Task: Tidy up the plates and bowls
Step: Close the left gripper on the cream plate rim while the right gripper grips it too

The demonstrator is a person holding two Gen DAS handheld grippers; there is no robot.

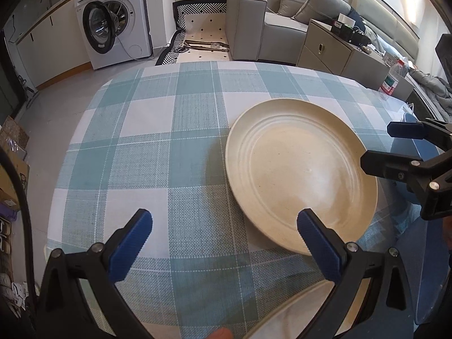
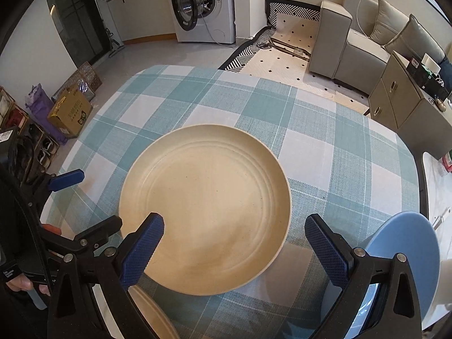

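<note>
Though ridged inside, round cream plate (image 2: 204,206), smooth.

No text can be read with certainty. Printing is borne by a sticker on the washing machine (image 2: 204,5), but it is too small to be made out. Green characters are carried by a yellow cardboard box (image 2: 70,111) and a red label by a bottle (image 1: 393,77); neither is legible.

Bare tablecloth (image 1: 158,152) lies open left of the cream plate (image 1: 299,175).
</note>
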